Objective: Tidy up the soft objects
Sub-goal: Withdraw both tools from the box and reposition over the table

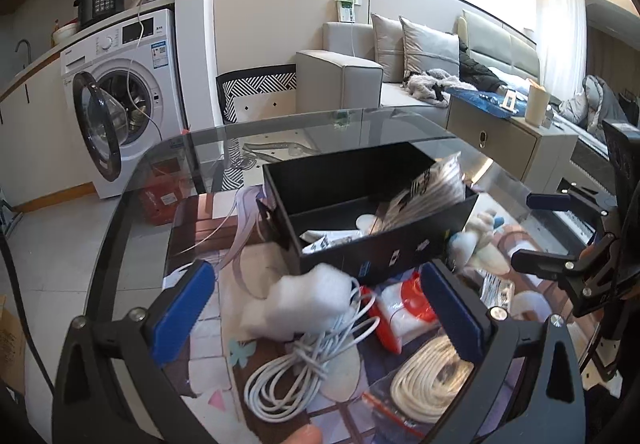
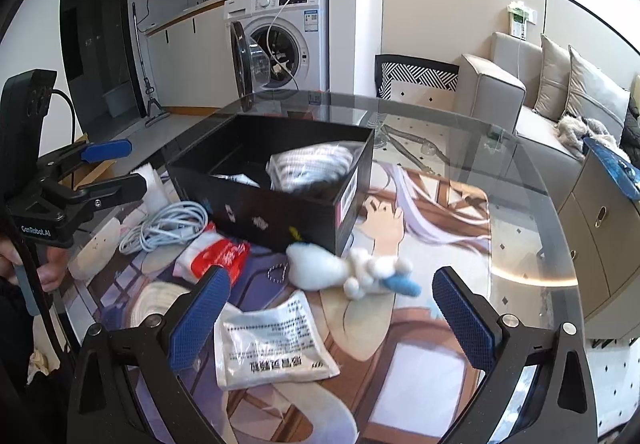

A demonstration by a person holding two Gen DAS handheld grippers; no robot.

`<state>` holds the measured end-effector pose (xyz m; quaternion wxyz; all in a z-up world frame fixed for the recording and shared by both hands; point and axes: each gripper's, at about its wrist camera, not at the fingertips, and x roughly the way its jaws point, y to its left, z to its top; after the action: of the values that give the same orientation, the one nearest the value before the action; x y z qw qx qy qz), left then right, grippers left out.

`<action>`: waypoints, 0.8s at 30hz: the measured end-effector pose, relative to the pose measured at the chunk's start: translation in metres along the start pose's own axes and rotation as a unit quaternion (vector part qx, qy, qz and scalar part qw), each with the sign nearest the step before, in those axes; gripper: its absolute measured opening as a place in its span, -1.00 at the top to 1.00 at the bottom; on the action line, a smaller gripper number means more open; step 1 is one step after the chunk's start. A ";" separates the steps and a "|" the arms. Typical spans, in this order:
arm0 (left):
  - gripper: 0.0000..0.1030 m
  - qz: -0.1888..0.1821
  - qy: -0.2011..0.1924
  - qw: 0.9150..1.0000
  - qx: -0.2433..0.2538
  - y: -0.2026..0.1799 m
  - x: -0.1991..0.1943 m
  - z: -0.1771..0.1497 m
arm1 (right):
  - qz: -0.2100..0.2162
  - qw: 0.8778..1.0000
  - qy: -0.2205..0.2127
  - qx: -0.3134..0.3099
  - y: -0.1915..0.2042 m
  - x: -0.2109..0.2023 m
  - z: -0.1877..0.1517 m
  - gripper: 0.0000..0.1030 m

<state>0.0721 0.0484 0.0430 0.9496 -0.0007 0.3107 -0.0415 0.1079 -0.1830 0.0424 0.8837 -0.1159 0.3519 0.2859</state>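
A black open box (image 1: 368, 204) stands on the printed mat and holds a bagged white cord coil (image 2: 312, 164). My left gripper (image 1: 318, 312) is open above a white foam piece (image 1: 300, 304), a white cable bundle (image 1: 312, 364), a red-and-white packet (image 1: 396, 308) and a bagged cream rope coil (image 1: 432, 384). It holds nothing. My right gripper (image 2: 332, 320) is open too, with nothing between its pads. It hovers over a white sachet (image 2: 272, 344), just short of a white plush toy (image 2: 352, 272) that lies against the box (image 2: 272, 184).
Everything lies on a round glass table (image 2: 520, 172) covered partly by a printed mat (image 2: 432, 228). Beyond it are a washing machine (image 1: 132, 84) with its door open, a grey sofa (image 1: 352, 72) and a low cabinet (image 1: 504, 140). A hand (image 2: 48, 264) holds the left gripper (image 2: 116, 168).
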 end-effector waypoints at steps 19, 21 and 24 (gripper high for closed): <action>-1.00 0.020 0.027 0.999 -0.020 0.017 0.007 -0.029 | 0.022 0.997 0.067 -0.019 0.014 0.026 -0.031 -0.99; -1.00 0.020 0.031 0.999 -0.021 0.017 0.008 -0.030 | 0.023 0.997 0.075 -0.026 0.018 0.031 -0.034 -0.99; -1.00 0.019 0.033 0.999 -0.019 0.016 0.009 -0.030 | 0.029 0.996 0.083 -0.031 0.022 0.036 -0.036 -0.99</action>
<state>0.0631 0.0643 0.0127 0.9394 -0.0111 0.3423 -0.0177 0.0958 -0.1648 -0.0088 0.8386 -0.1567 0.4184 0.3117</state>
